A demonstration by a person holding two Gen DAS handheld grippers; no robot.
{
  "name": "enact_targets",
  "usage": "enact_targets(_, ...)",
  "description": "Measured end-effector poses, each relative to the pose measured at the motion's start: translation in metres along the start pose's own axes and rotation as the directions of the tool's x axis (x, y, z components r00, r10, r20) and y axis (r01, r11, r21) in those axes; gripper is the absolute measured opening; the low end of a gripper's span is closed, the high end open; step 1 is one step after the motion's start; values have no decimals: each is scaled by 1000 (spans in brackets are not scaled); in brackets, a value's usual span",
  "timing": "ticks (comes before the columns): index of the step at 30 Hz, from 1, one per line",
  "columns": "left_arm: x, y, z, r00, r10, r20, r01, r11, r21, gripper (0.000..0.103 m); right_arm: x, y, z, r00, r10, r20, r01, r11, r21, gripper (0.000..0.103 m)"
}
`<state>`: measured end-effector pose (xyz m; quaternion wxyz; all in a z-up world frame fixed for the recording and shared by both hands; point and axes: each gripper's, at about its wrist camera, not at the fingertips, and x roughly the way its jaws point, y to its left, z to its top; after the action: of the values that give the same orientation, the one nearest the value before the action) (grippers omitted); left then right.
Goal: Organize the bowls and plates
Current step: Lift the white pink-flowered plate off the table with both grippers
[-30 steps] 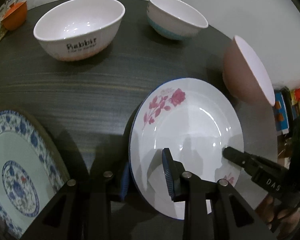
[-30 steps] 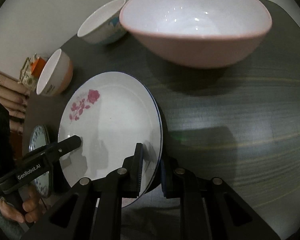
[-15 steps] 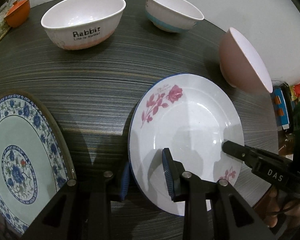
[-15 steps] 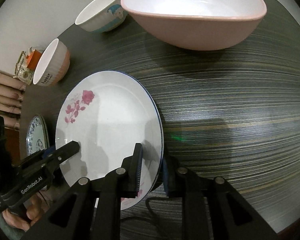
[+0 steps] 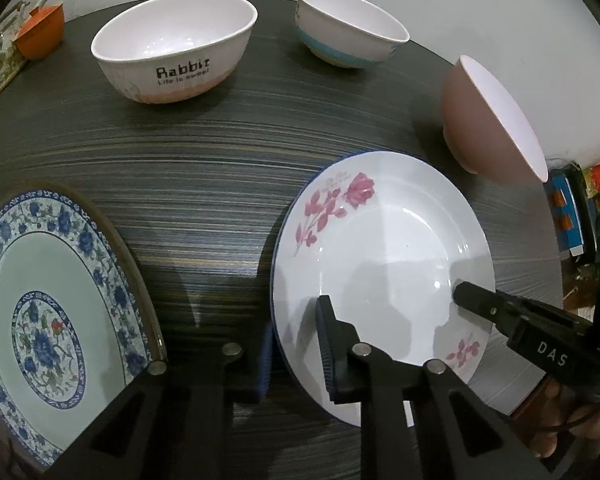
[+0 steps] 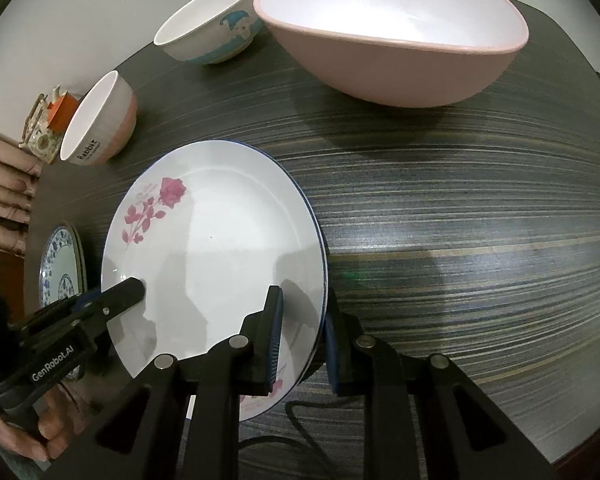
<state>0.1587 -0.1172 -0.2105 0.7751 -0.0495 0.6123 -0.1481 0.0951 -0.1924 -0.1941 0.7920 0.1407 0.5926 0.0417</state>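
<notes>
Two grippers are pinching one rose plate on a dark table.

The dark table [image 5: 220, 168] is holding a big pink bowl [image 6: 392, 36], a blue flower plate [image 5: 52, 312], a Rabbit bowl [image 5: 172, 52] and a blue-striped bowl [image 5: 348, 28]. The rose plate [image 5: 384, 264] is sitting in the middle on another plate. The left gripper [image 5: 296, 344], jaws just closing, is squeezing its near-left rim. The right gripper [image 6: 300, 340] is clamping the opposite rim.

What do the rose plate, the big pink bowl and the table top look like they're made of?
Rose plate: probably glazed ceramic or melamine; glossy white with sharp light reflections and a printed pink flower.
Big pink bowl: likely melamine or plastic; its outside looks matte, with only a soft sheen inside.
Table top: seems to be wood-grain laminate; dark, striped and slightly shiny.
</notes>
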Motion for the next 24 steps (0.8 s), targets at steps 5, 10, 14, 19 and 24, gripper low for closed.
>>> enact_targets(5,-4,0,-1,1000,7,4,-7,1000,5,18,-2,1,-1,1000,-2,6,2,1000,2,17)
enact_targets(10,-13,3,-6,1000,13,12,-13,1000,13,17,-3,1,-4,1000,1,17,-1,1000,8,17)
enact_targets(14,-21,6,-8,1000,13,20,-13,1000,9,16,-5,1,-4,1000,2,25,-2,1000,7,17)
enact_targets(19,-28,12,-10,1000,13,26,-13,1000,2,16,-10,3,-6,999,3,38,-2,1000,-5,16)
enact_targets(24,-32,17,-12,999,11,31,-11,1000,3,15,-13,5,-7,999,3,43,-3,1000,-2,16)
